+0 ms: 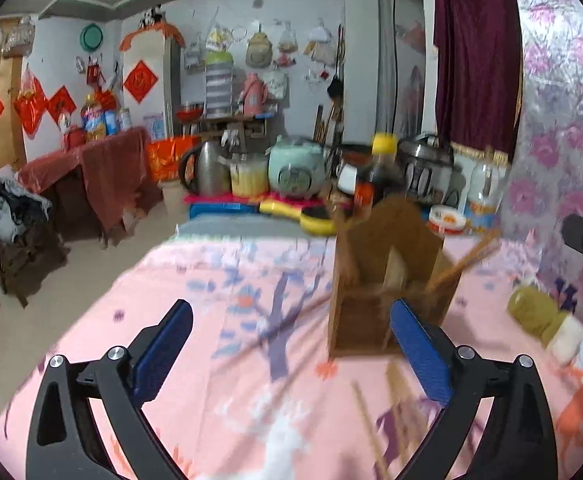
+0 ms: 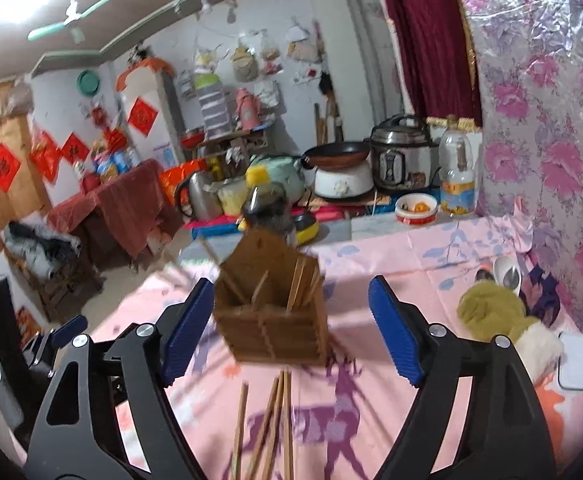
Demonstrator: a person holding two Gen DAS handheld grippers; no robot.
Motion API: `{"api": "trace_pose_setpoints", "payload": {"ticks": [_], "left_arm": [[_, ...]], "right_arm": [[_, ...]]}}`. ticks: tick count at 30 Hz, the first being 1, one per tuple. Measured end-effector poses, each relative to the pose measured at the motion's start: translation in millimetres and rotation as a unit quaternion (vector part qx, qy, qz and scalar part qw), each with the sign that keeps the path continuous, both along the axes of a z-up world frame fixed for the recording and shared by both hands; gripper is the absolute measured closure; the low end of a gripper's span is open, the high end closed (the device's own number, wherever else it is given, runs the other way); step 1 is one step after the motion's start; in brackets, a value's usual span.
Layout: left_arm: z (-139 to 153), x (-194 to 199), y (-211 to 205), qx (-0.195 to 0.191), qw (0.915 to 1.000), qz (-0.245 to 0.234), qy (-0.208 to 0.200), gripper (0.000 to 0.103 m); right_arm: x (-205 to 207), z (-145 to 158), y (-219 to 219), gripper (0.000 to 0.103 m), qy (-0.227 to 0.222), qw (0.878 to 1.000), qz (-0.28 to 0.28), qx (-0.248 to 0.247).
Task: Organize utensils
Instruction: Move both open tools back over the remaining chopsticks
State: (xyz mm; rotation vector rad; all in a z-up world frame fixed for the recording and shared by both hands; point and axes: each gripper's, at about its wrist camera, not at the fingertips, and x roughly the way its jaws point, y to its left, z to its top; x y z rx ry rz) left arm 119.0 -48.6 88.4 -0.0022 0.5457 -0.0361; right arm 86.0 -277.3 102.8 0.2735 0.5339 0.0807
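A wooden utensil holder [image 2: 271, 312] stands upright on the pink flowered cloth, with several chopsticks standing in its compartments. It also shows, blurred, in the left wrist view [image 1: 391, 284]. Several loose wooden chopsticks [image 2: 269, 420] lie on the cloth just in front of the holder, between my right fingers; they also show in the left wrist view [image 1: 391, 400]. My right gripper [image 2: 291, 332] is open and empty, above the loose chopsticks. My left gripper [image 1: 291, 344] is open and empty, to the left of the holder.
A green and white plush toy [image 2: 503, 320] and a white lidded box [image 2: 579, 360] lie at the right. A red and white bowl [image 2: 415, 208], an oil bottle [image 2: 457, 176], cookers and kettles stand beyond the cloth's far edge. A flowered wall covering [image 2: 551, 140] bounds the right.
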Motion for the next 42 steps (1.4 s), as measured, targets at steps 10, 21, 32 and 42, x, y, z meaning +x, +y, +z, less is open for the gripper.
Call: {"api": "trace_pose_setpoints", "payload": {"ticks": [10, 21, 32, 42], "left_arm": [[-65, -25, -2, 0.024, 0.993, -0.026, 0.112, 0.006], [-103, -23, -31, 0.049, 0.9764, -0.087, 0.191, 0.006], [-127, -18, -47, 0.042, 0.959, -0.136, 0.245, 0.006], [-135, 1, -37, 0.088, 0.9604, -0.091, 0.248, 0.005]], "right_arm": [[-48, -99, 19, 0.012, 0.117, 0.982, 0.04, -0.14], [-37, -115, -16, 0.012, 0.185, 0.982, 0.029, -0.022], [-32, -118, -31, 0.012, 0.198, 0.979, 0.018, 0.035], [-32, -119, -30, 0.012, 0.203, 0.978, 0.019, 0.035]]}}
